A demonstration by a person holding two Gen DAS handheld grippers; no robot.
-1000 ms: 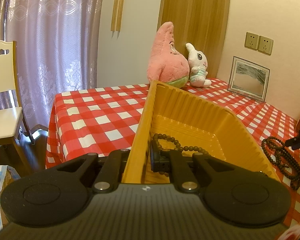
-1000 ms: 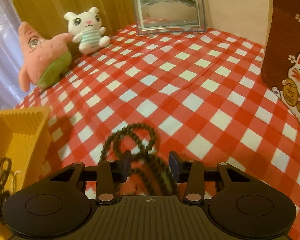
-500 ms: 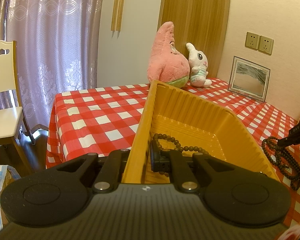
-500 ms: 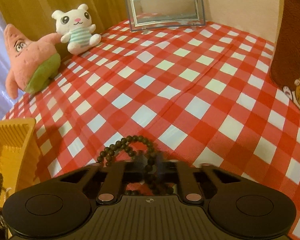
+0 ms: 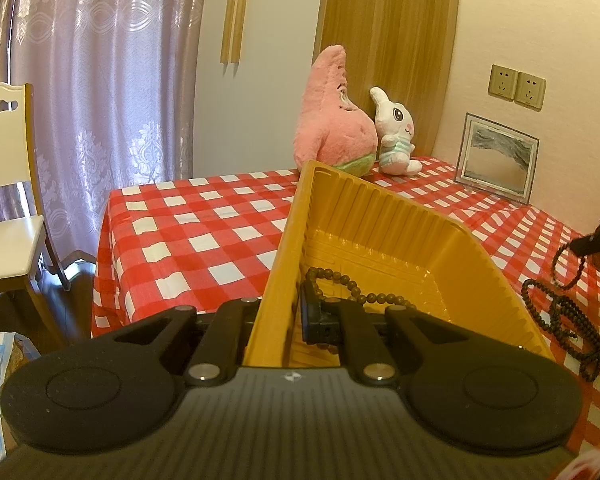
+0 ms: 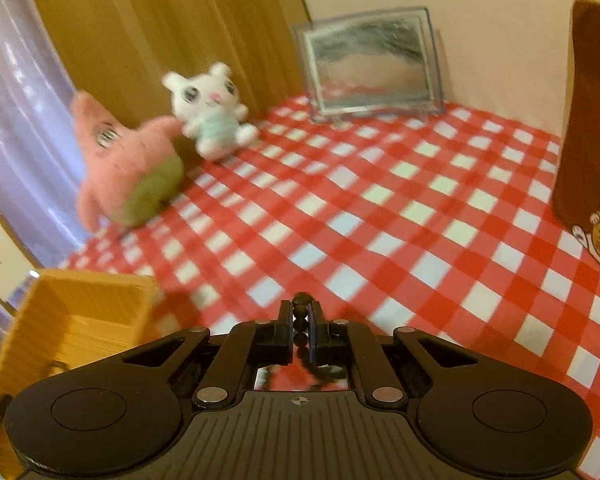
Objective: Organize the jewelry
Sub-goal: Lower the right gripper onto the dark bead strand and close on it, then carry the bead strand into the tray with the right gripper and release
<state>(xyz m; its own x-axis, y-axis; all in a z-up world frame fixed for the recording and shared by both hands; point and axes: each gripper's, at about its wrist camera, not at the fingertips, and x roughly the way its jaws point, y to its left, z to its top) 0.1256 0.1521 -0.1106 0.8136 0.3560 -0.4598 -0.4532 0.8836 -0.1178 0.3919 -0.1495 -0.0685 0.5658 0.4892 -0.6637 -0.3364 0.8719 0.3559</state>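
While you hold both tongs over the checked cloth, the scene stands like this:

Left gripper: clenched on the near wall of the yellow tray; one finger is outside the wall and one inside.
Tray content: one bead bracelet lies on the tray floor, just beside your inner finger.
Right gripper: its jaws have just been closing and now they grasp the dark bead string; you see beads pinched between the pads.
Bead string: in the left view its upper loop hangs from your right gripper's tip, while the lower part lies on the cloth, to the right of the tray and apart from it.
Tray in right view: at the lower left, blurred.
Back of table: a pink plush and a white plush touch each other; a framed picture leans at the wall.
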